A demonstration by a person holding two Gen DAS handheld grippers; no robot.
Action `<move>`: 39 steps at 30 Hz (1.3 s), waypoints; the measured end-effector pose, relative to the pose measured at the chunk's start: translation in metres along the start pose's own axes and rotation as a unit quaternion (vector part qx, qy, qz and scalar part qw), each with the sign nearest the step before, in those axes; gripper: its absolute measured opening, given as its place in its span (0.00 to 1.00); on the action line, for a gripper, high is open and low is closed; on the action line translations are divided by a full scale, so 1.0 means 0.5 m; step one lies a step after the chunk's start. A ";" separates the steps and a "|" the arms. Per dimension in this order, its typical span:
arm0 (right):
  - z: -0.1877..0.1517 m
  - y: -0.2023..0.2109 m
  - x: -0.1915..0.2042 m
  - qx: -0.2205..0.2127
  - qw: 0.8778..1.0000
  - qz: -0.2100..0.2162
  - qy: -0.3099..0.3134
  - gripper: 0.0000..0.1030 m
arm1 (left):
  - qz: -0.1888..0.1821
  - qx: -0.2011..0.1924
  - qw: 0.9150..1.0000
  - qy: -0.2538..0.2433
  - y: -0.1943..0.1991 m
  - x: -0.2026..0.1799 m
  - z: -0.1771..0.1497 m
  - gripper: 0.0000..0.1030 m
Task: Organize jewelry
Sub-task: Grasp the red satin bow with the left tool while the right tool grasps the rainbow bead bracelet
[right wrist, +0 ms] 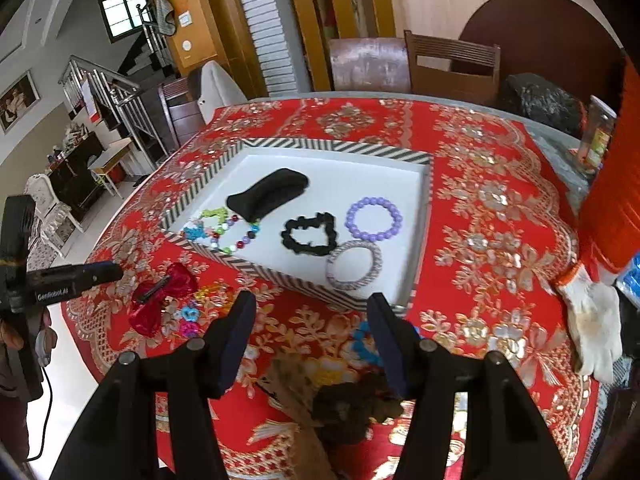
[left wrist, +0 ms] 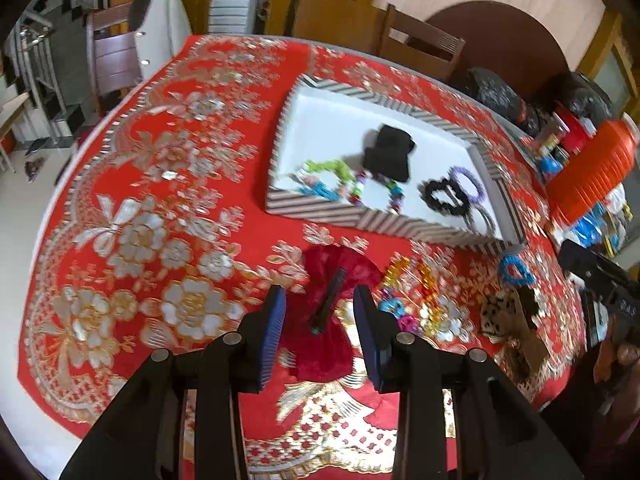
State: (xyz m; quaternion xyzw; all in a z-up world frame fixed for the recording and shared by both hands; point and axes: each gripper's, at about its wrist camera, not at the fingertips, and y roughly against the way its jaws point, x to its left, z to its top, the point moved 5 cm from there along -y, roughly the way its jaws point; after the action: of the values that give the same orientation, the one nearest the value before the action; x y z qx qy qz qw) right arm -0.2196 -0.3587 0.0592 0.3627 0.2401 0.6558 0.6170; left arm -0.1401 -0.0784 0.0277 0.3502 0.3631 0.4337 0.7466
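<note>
A striped-rim white tray (left wrist: 320, 216) (right wrist: 304, 276) holds a black pouch (left wrist: 390, 152) (right wrist: 266, 192), a black scrunchie (right wrist: 310, 234), a purple bead bracelet (right wrist: 374, 218), a silver bangle (right wrist: 354, 266) and a coloured bead necklace (right wrist: 230, 232). My left gripper (left wrist: 320, 308) is open just above a red bow hair clip (left wrist: 332, 296) (right wrist: 160, 300) on the cloth. My right gripper (right wrist: 312, 308) is open above a leopard-print bow (right wrist: 304, 384) (left wrist: 508, 320) and a blue trinket (right wrist: 364, 344). Orange and coloured beads (left wrist: 416, 284) lie beside the red bow.
The red embroidered tablecloth (left wrist: 160, 200) covers a round table. An orange container (left wrist: 592, 168) and clutter stand at the right edge. A white glove (right wrist: 592, 320) lies on the right. Chairs (right wrist: 452, 64) stand behind the table.
</note>
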 end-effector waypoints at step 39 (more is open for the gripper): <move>0.015 -0.116 0.175 0.019 0.989 0.118 0.081 0.10 | 0.011 -0.012 0.998 -0.058 -0.055 -0.037 0.013 0.26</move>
State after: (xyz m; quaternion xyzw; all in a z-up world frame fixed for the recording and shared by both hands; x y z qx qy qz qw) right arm -0.1749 -0.2667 0.0350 0.3456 0.2571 0.7469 0.5065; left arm -0.1304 -0.1067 0.0125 0.3696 0.3097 0.4257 0.7657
